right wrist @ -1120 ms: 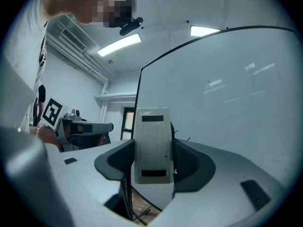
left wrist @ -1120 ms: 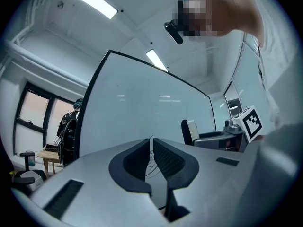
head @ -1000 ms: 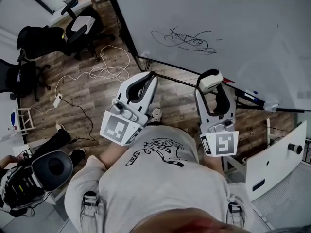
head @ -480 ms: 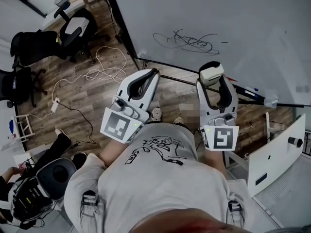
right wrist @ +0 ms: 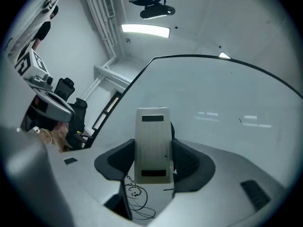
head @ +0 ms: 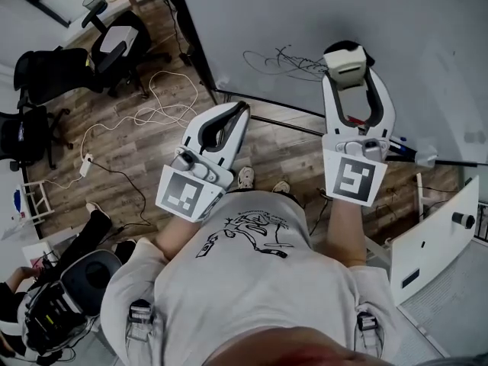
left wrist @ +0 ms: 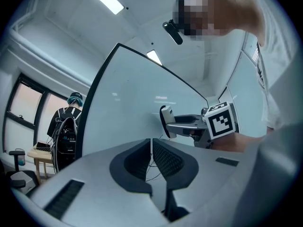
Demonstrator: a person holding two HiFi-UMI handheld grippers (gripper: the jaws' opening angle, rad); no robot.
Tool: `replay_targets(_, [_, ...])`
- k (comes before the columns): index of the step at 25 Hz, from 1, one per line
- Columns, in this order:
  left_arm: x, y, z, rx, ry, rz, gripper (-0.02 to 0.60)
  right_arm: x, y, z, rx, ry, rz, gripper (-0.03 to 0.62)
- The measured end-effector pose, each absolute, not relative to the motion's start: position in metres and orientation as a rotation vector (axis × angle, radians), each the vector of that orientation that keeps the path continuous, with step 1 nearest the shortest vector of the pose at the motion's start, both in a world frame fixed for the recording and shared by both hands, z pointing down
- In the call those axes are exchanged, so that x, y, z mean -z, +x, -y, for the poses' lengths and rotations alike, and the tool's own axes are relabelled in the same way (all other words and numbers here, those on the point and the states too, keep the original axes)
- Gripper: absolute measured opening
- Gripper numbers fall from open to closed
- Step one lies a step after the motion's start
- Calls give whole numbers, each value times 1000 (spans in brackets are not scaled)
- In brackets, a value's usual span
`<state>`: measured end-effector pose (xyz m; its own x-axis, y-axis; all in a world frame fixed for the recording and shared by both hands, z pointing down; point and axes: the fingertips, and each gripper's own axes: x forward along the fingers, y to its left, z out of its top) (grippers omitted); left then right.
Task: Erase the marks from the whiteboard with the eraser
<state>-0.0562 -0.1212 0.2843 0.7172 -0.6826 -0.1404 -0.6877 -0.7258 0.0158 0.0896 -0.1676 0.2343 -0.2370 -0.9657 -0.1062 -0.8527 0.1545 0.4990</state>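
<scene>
Right gripper [head: 349,59] clamps a white rectangular eraser [right wrist: 152,143] between its jaws, at the 3 o'clock end of the black scribbled marks [head: 290,63] on the white whiteboard [head: 427,36]; whether it touches the board cannot be told. Left gripper [head: 242,113], jaws pressed together on nothing, hangs at the marks' 7 o'clock over the brown wooden floor [head: 137,155], where a white cable [head: 164,113] lies looped.

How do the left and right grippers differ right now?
The right gripper is shut on the eraser, while the left gripper is shut on nothing. The right gripper is up at the whiteboard, just right of the marks. The left gripper sits lower, below the board's edge and over the floor. Both are white and of the same build.
</scene>
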Motion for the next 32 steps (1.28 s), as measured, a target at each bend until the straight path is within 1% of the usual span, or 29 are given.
replay_targets(8, [-286,-67,131,-218,-2875,-1182,31,-234,89,211,752,1746,2025,252])
replay_targets(15, [-288,-68,137,-225,-2877,-1191,31,-241,83,217,823,1734,1949,253])
replay_targets(23, [-293,-65,141,-212,-2888,-1193,31,-281,62,225,790,1671,1976,255])
replay_targets(32, [-294,-68,145,-198,-2879,-1215,31,-297,47,231,825,1648,1968,255])
